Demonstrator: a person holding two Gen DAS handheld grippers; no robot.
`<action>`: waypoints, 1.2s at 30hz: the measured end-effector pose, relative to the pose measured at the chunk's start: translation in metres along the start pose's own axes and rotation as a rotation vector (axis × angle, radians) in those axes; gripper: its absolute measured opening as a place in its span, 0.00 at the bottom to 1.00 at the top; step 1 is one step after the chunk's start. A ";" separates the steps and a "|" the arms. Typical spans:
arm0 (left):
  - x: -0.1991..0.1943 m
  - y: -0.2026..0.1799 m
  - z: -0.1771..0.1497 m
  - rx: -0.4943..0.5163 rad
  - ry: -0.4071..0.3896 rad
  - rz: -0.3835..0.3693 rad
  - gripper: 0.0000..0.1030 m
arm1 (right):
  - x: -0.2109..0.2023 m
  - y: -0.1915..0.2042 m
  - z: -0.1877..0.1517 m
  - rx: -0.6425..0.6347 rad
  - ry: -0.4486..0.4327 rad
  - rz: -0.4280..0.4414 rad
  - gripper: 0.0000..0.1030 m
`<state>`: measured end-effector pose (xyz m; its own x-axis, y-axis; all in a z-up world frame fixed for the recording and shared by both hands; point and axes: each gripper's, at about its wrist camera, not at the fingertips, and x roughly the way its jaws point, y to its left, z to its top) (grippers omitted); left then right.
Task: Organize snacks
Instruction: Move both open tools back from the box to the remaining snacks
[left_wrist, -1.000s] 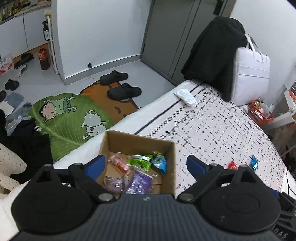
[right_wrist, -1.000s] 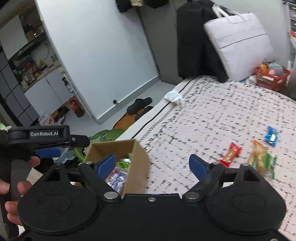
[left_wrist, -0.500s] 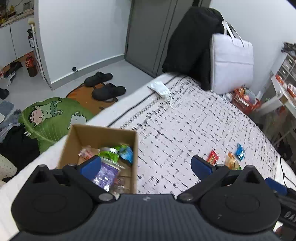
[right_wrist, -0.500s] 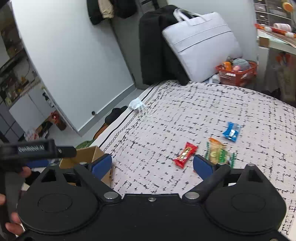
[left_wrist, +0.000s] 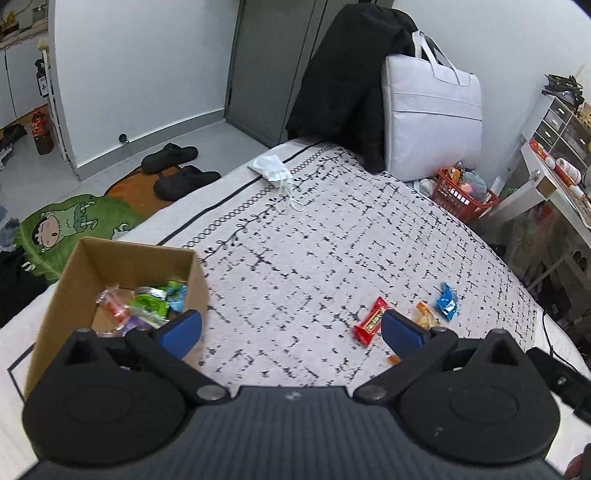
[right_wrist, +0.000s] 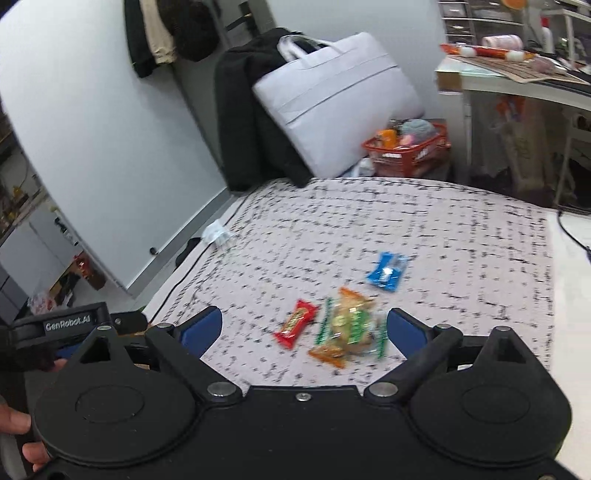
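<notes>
A cardboard box (left_wrist: 88, 273) with several wrapped snacks inside stands on the patterned bed at the left of the left wrist view. Three snacks lie loose on the cover: a red bar (left_wrist: 371, 320) (right_wrist: 296, 323), an orange-green packet (right_wrist: 349, 326) (left_wrist: 424, 314) and a blue packet (left_wrist: 447, 301) (right_wrist: 387, 271). My left gripper (left_wrist: 291, 328) is open and empty, between the box and the red bar. My right gripper (right_wrist: 304, 328) is open above the red bar and the orange-green packet, touching neither. The left gripper's body (right_wrist: 59, 325) shows at the left of the right wrist view.
A white face mask (left_wrist: 273, 170) lies near the bed's far edge. A black coat (left_wrist: 351, 81) and a white bag (left_wrist: 432, 118) lean at the bed's far end. A red basket (left_wrist: 463, 192) and a desk (right_wrist: 517, 85) stand to the right. Slippers (left_wrist: 173, 170) and a cartoon rug (left_wrist: 70, 225) are on the floor.
Both grippers have swung right, away from the box toward the loose snacks. The box slid to the left edge of the left view and out of the right view. Both sets of jaws opened slightly wider.
</notes>
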<state>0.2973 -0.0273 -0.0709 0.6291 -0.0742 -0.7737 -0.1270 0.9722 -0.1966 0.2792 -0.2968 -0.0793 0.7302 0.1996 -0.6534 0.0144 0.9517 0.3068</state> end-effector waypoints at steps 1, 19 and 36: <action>0.002 -0.003 0.000 0.001 0.003 -0.001 1.00 | 0.001 -0.006 0.001 0.011 0.001 -0.007 0.93; 0.075 -0.052 -0.005 0.051 0.065 -0.055 0.92 | 0.066 -0.058 -0.008 0.161 0.141 -0.011 0.86; 0.159 -0.074 -0.012 0.083 0.171 -0.122 0.62 | 0.136 -0.071 -0.014 0.240 0.271 0.021 0.82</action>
<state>0.3980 -0.1141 -0.1864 0.4961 -0.2217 -0.8395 0.0098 0.9682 -0.2499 0.3683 -0.3344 -0.1995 0.5251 0.3038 -0.7950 0.1847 0.8712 0.4549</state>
